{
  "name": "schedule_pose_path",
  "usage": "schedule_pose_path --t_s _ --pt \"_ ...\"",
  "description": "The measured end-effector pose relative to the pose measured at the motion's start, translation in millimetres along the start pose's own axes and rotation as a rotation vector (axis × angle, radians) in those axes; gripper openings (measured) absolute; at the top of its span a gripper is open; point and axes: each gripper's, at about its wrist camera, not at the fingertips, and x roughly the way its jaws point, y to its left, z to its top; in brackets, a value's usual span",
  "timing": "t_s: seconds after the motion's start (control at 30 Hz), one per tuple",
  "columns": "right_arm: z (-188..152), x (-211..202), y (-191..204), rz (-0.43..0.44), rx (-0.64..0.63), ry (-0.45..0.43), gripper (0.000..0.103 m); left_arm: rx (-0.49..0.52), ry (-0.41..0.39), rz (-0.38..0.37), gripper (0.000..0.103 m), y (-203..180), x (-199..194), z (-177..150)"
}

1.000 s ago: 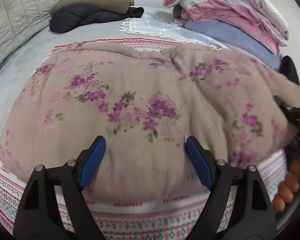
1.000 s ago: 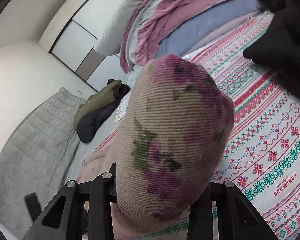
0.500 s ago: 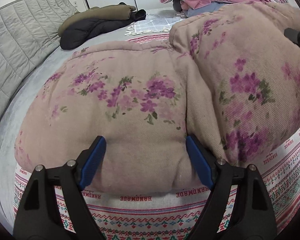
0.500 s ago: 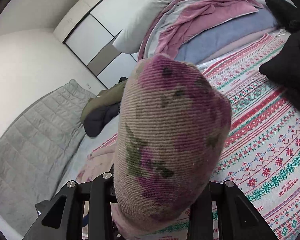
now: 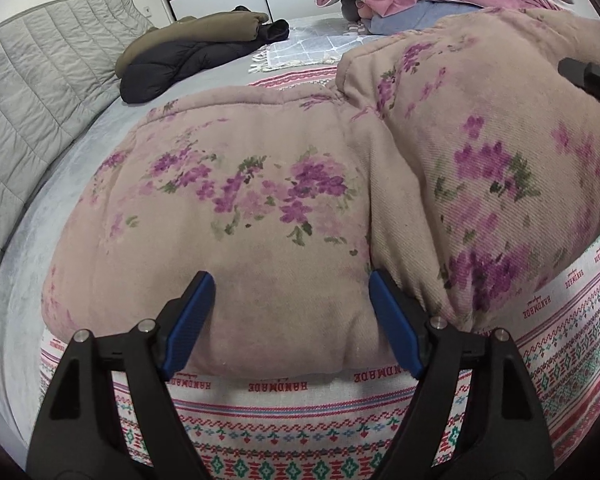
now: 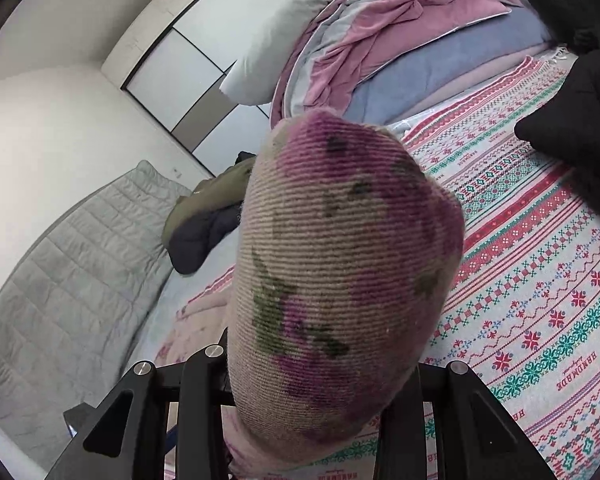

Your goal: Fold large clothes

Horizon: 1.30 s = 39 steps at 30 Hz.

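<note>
Lifted higher since before, our right claw (image 6: 316,392) clamps the robe (image 5: 260,208), left claw (image 5: 292,320) wide, robe hem just ahead.

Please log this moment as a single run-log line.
left gripper: open, at hem | right gripper: shut on floral garment | right side lifted

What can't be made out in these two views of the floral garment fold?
- Right claw fingertips: right wrist view, buried under the bunched floral garment, so the exact grip point is hidden.
- Garment's right part: left wrist view, lifted fabric runs off the right edge.
- Right claw's body: left wrist view, only a black piece shows at the frame edge.
- Black item: right wrist view, cut off at the edge; unidentifiable.
</note>
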Motion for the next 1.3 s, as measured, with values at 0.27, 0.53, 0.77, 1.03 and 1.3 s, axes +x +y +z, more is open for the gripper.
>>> schedule_pose_path --t_s 0.27,0.53,0.77,1.03,1.3 --pt "-8.4 -3.8 30.4 -0.023 -0.14 -0.03 0.036 0.059 -0.015 0.043 0.069 -16.9 -5.3 -5.5" --pt "0.6 -7.9 20.7 0.003 -0.085 -0.034 0.036 -0.124 0.059 -0.155 0.069 48.0 -18.7 34.3" --pt "0.2 -8.1 21.9 0.001 -0.093 -0.031 0.036 -0.054 0.103 -0.093 0.07 29.7 20.6 115.3" --pt "0.8 -2.8 17.3 -0.009 -0.076 -0.005 0.036 -0.011 0.324 -0.056 0.072 -4.7 123.8 130.1" --pt "3.4 -3.7 11.2 -0.002 -0.061 -0.004 0.036 -0.152 0.308 -0.176 0.071 33.0 80.0 121.9"
